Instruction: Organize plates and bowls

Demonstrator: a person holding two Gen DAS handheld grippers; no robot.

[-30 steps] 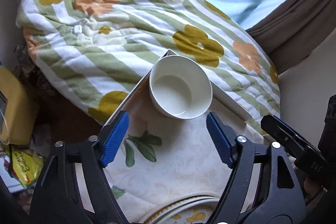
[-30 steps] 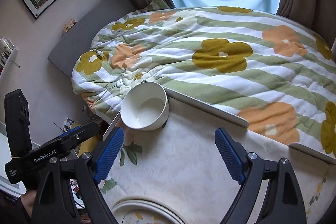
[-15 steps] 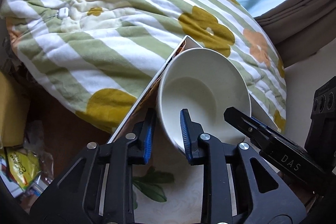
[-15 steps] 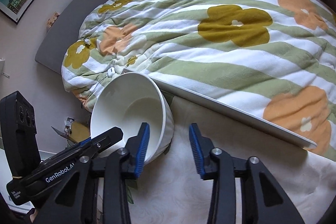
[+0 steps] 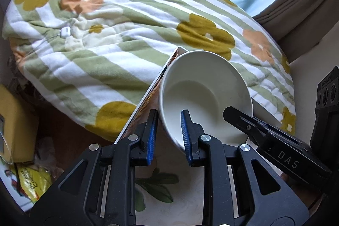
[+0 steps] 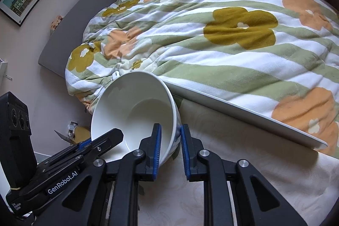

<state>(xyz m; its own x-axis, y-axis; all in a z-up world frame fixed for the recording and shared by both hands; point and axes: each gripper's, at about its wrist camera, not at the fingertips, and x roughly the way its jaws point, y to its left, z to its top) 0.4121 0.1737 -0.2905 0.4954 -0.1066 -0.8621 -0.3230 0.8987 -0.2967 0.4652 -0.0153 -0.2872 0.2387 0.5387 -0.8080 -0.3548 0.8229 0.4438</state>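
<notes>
I have my left gripper [image 5: 168,132] low in its frame clamped on the bowl [image 5: 203,94] rim, while my right gripper [image 6: 170,148], bottom centre of its view, is closing over the opposite rim.

White bowl [image 5: 203,94] tipped at the surface's far left corner

The bowl [image 6: 135,107] is plain glossy white, deep, round and empty, with faint ribbing on its outer wall. It leans over rather than sitting flat, its mouth turned up and toward the near side. Its near rim is pinched at two spots, one blue pad inside and one outside the wall at each. It sits just beside the surface's edge.
</notes>
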